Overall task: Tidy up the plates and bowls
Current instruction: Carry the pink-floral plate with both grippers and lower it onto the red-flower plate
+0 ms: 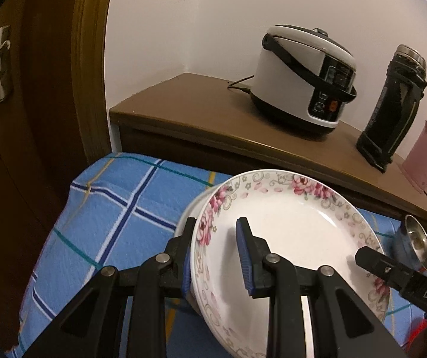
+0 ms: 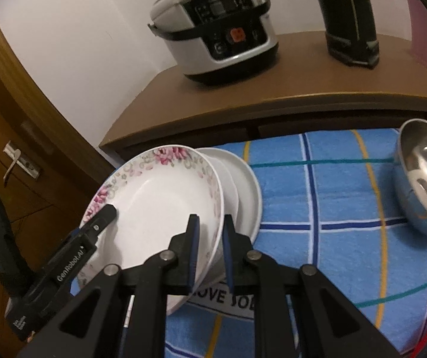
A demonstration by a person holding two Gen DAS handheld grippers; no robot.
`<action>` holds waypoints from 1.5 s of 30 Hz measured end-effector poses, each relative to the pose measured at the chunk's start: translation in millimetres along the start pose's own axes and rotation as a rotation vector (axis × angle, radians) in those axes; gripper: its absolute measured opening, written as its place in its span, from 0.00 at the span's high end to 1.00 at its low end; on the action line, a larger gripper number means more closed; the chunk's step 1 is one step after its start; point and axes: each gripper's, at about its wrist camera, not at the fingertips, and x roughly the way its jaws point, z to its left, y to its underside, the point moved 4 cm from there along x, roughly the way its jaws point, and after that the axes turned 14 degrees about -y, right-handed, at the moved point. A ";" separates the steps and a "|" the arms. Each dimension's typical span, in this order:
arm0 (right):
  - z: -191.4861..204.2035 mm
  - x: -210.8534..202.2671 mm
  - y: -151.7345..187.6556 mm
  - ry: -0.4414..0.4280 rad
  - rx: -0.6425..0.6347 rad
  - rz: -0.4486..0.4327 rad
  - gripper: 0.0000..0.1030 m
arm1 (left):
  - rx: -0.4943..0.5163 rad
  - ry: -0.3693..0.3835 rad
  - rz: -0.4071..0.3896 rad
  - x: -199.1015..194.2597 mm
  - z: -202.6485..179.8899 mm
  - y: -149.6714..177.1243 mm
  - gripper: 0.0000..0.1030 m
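Up close, both grippers are pinching the flowered plate over the blue checked cloth. The left gripper is clamping its left rim and the right gripper is clamping its right rim. Only the right view is showing two plain white plates sitting right behind it, and the steel bowl lying well apart on the cloth. Only the left view is showing the pink jug standing by the black flask and the rice cooker on the brown cabinet.
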 end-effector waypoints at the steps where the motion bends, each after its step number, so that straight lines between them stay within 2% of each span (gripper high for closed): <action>1: -0.9 2.7 0.0 0.001 0.001 -0.003 0.85 | 0.001 -0.004 -0.001 2.5 -0.3 -1.3 0.72; 10: -13.2 22.3 -3.7 0.011 0.004 -0.025 0.85 | 0.006 -0.006 0.037 28.4 -3.9 1.3 0.72; 15: -12.8 27.4 -7.0 0.023 -0.023 -0.044 0.85 | 0.010 -0.023 0.018 28.7 -4.7 -1.5 0.72; 20: -13.4 33.7 -5.0 -0.007 -0.027 -0.040 0.86 | 0.020 -0.085 0.011 32.5 -2.3 -0.1 0.72; 24: -11.8 36.8 -3.9 -0.007 -0.045 -0.051 0.86 | 0.002 -0.083 0.031 37.1 1.3 0.9 0.72; 33: -10.1 35.4 -1.7 0.014 -0.086 -0.080 0.86 | 0.042 -0.129 0.016 38.4 -4.1 2.9 0.72; 45: -8.1 30.9 1.7 0.012 -0.123 -0.137 0.83 | 0.077 -0.156 -0.009 37.7 -7.8 4.8 0.72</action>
